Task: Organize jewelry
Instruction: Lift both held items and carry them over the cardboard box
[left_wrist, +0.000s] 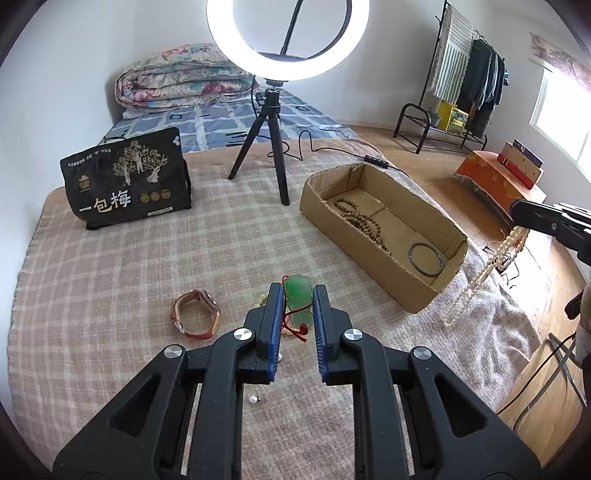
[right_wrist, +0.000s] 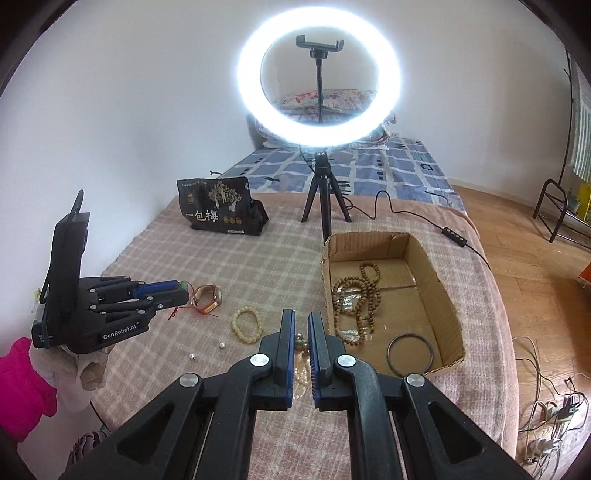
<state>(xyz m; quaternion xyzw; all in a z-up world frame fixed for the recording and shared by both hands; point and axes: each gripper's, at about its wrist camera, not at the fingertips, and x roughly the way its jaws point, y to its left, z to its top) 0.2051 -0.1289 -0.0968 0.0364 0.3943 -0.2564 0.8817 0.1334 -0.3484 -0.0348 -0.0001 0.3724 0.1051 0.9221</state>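
Checked blanket (left_wrist: 110, 277) is lying below: left gripper (left_wrist: 298, 295) is clamping the green pendant (left_wrist: 300, 301), right gripper (right_wrist: 302, 334) is pinching the pearl necklace (left_wrist: 476, 277).

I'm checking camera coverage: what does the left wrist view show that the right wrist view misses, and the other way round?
Only the left wrist view: the pearl strand hanging full length from the right gripper, and the green pendant clearly between the left jaws. Only the right wrist view: the whole yellow bracelet and the phone clip. Both: the box holding wooden beads and a dark bangle, the watch, the ring light.
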